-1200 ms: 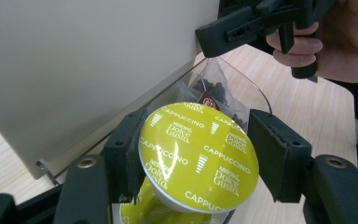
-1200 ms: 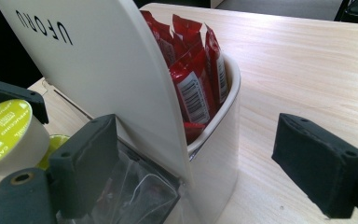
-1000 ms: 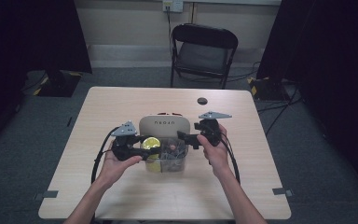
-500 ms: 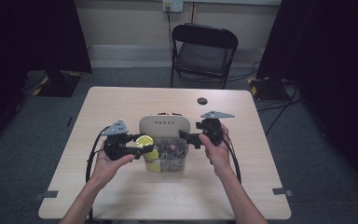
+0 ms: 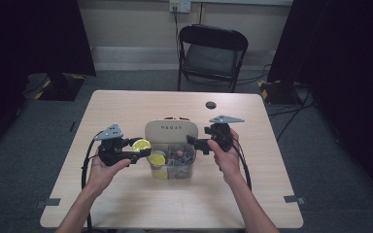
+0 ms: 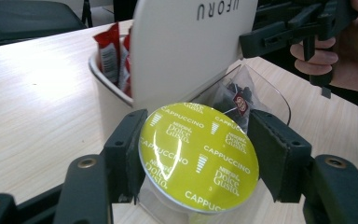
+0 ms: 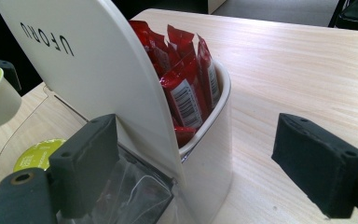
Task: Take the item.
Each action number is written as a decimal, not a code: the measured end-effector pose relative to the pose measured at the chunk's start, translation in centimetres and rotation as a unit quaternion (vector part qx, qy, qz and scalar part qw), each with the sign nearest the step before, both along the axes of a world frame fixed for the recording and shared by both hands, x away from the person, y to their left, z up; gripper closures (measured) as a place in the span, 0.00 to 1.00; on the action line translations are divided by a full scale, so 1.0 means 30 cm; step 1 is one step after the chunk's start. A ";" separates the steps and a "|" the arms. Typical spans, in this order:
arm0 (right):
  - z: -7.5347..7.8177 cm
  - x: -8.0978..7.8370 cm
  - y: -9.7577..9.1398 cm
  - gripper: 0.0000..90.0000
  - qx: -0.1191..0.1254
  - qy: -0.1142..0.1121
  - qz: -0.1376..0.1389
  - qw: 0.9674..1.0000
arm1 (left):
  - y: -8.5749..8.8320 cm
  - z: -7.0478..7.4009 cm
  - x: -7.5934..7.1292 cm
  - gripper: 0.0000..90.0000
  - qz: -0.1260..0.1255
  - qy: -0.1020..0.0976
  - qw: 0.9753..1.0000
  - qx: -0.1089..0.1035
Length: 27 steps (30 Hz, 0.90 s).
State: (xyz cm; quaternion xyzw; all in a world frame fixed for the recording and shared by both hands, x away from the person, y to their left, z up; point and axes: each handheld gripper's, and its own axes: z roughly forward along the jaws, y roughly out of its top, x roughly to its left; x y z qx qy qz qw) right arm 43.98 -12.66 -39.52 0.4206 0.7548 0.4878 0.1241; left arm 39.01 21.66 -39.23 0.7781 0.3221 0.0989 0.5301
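The left gripper is clamped on a coffee capsule. Its two black rubber-like pads press the round rim from both sides. The capsule has a glossy yellow-green foil lid with the words "Nescafé Dolce Gusto Cappuccino" printed many times, and a pale plastic body under it. In the high view the capsule is held in the air just beside the left edge of the organiser box, a little above the table.

The organiser box is made of smooth cream-white plastic with a rounded upright lid that carries grey letters. Behind this lid, a curved pocket is packed with shiny red sachets standing upright. In front, there is a clear plastic compartment with thin transparent walls. It holds dark small packets, and a second yellow-green capsule lies in its left part.

The right gripper has its jaws apart. One jaw stands at the front side of the lid near the clear compartment, and the other is outside the box wall, so the white wall is between them. I see no pad pressing on it.

The table is light wood with fine grain and rounded corners. Wide free surface is on all sides of the box. A small dark round thing lies far behind it.
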 end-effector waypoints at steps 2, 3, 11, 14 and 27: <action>0.000 0.000 -0.002 0.15 0.000 0.001 -0.001 1.000 | 0.017 0.003 0.003 0.44 0.003 0.000 1.000 -0.002; 0.000 0.000 -0.002 0.15 0.000 0.001 -0.001 1.000 | 0.022 0.003 0.004 0.44 0.005 0.000 1.000 -0.004; 0.000 -0.001 -0.004 0.15 0.002 0.003 -0.003 1.000 | 0.099 0.007 0.017 0.44 0.030 0.006 1.000 -0.002; -0.001 0.001 -0.006 0.15 0.004 0.005 -0.002 1.000 | 0.110 0.006 0.023 0.44 0.032 0.006 0.999 0.001; -0.008 -0.002 -0.005 0.15 0.001 0.004 -0.003 1.000 | 0.197 -0.009 0.047 0.44 0.062 0.010 0.998 0.009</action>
